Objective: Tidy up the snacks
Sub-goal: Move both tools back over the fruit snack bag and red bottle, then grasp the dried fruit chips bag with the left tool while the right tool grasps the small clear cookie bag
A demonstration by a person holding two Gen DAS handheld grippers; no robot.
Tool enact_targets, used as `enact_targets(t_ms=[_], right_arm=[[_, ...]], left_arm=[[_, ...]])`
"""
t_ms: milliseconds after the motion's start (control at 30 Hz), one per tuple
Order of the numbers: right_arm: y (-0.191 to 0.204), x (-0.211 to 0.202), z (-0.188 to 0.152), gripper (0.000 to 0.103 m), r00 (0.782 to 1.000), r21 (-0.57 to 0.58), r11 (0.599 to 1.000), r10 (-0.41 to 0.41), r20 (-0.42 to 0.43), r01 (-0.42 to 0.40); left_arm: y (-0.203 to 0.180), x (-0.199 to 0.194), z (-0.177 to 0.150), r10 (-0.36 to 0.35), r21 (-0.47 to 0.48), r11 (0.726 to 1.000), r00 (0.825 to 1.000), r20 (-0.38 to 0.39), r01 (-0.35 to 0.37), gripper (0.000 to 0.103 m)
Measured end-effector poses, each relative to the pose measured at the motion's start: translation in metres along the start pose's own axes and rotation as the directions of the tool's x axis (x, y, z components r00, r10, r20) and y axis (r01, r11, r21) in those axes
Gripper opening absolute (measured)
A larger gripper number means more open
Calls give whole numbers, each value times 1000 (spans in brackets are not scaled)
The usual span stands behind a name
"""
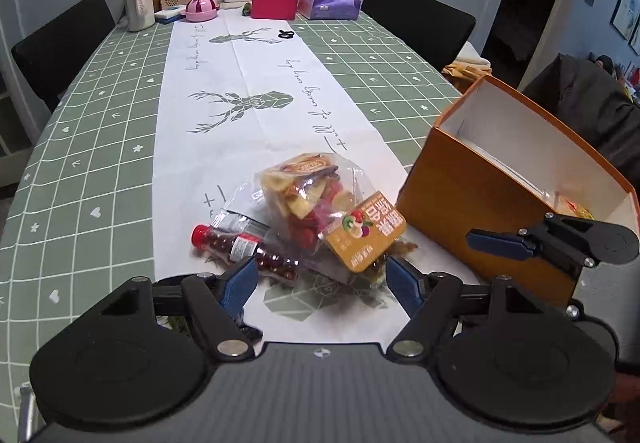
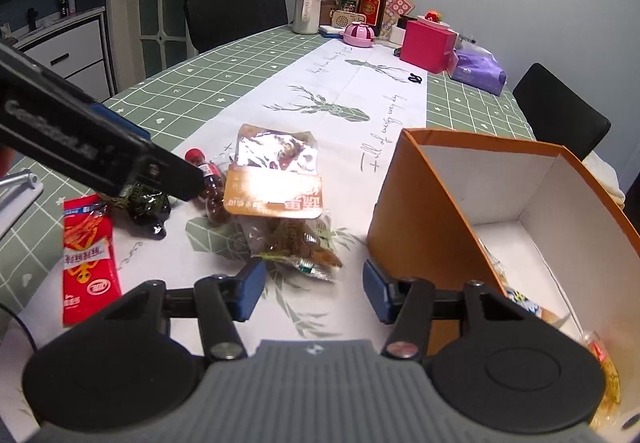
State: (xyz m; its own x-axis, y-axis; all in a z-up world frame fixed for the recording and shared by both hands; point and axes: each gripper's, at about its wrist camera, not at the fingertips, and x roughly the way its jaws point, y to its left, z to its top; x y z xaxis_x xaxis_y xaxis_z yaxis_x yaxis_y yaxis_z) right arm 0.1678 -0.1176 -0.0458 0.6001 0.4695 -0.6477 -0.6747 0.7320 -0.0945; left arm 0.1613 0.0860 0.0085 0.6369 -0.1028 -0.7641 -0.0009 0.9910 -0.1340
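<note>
Here both left tongs (image 1: pixel 322 281) and right tongs (image 2: pixel 314 289) gape wide, holding nothing.

Both wrist views sit low over the tabletop (image 1: pixel 100 163), facing its far cluttered end; left close behind the snack pile (image 1: pixel 320 211), right beside the orange box (image 2: pixel 424 211); both share these.

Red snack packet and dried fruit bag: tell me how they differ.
The red snack packet is opaque, while the dried fruit bag is clear with an orange label. The red snack packet lies flat and thin on the tablecloth; the dried fruit bag is puffed up and leans on a small red-capped bottle. The packet lies alone; the bag sits in the pile. Both are still outside the orange box.
</note>
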Motion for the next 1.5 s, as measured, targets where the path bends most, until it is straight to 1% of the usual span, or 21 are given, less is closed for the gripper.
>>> enact_targets(t_ms=[233, 367, 467, 600, 667, 767, 867, 900, 967, 1000, 1100, 1133, 1167, 1233, 1267, 1333, 1433, 1467, 1500], right_arm=[[4, 24, 11, 49, 997, -85, 994, -68, 43, 71], [6, 37, 11, 43, 996, -137, 987, -79, 41, 84], [3, 43, 10, 42, 997, -136, 989, -53, 57, 61], [2, 46, 9, 42, 996, -137, 990, -5, 87, 17], [4, 46, 9, 42, 996, -154, 988, 15, 93, 0], [7, 49, 8, 42, 996, -165, 986, 25, 85, -11], [4, 53, 7, 42, 998, -142, 990, 23, 57, -14], [3, 54, 6, 43, 999, -131, 991, 22, 46, -16], [0, 55, 6, 43, 999, -108, 994, 23, 32, -19], [-2, 55, 6, 43, 999, -100, 995, 23, 26, -20], [-3, 55, 5, 44, 1000, -86, 996, 22, 8, -21], [-4, 54, 4, 46, 1000, -80, 996, 27, 5, -27], [-5, 53, 3, 49, 999, -69, 997, 36, 4, -36], [-8, 51, 1, 57, 998, -36, 997, 64, 3, -64], [-12, 51, 0, 58, 997, -18, 997, 77, 5, -77], [-14, 49, -5, 59, 996, 13, 996, 89, 10, -89], [-14, 45, -13, 60, 994, 43, 994, 104, 18, -105], [-14, 44, -15, 60, 994, 48, 993, 106, 21, -107], [-13, 43, -17, 60, 994, 52, 993, 105, 24, -106]], left_arm=[[1, 27, 18, 19, -85, 996, 1000, -12, -20, 87], [-4, 42, 29, 26, -114, 993, 999, -32, -30, 88], [-11, 53, 36, 62, -127, 989, 997, -55, -69, 88], [-16, 65, 42, 88, -143, 985, 992, -90, -101, 89], [-16, 70, 45, 93, -164, 980, 991, -101, -109, 91], [-17, 75, 49, 108, -181, 975, 986, -125, -130, 91], [-15, 82, 49, 105, -192, 972, 980, -170, -137, 90], [-15, 84, 48, 105, -189, 972, 977, -184, -140, 88], [-13, 86, 44, 103, -173, 975, 974, -203, -139, 72], [-12, 85, 42, 103, -168, 976, 973, -205, -139, 69], [-5, 78, 37, 75, -168, 979, 972, -223, -114, 54], [-3, 76, 36, 73, -159, 981, 971, -229, -111, 45], [-2, 73, 34, 69, -147, 984, 970, -233, -105, 38], [1, 67, 31, 76, -113, 988, 967, -243, -106, 28], [2, 63, 29, 85, -90, 990, 965, -247, -111, 24], [5, 58, 24, 111, -40, 991, 962, -251, -125, 19], [10, 52, 17, 164, 22, 986, 951, -263, -164, 19], [12, 50, 15, 176, 29, 984, 950, -258, -175, 19], [15, 47, 14, 172, 25, 985, 953, -249, -171, 19]])
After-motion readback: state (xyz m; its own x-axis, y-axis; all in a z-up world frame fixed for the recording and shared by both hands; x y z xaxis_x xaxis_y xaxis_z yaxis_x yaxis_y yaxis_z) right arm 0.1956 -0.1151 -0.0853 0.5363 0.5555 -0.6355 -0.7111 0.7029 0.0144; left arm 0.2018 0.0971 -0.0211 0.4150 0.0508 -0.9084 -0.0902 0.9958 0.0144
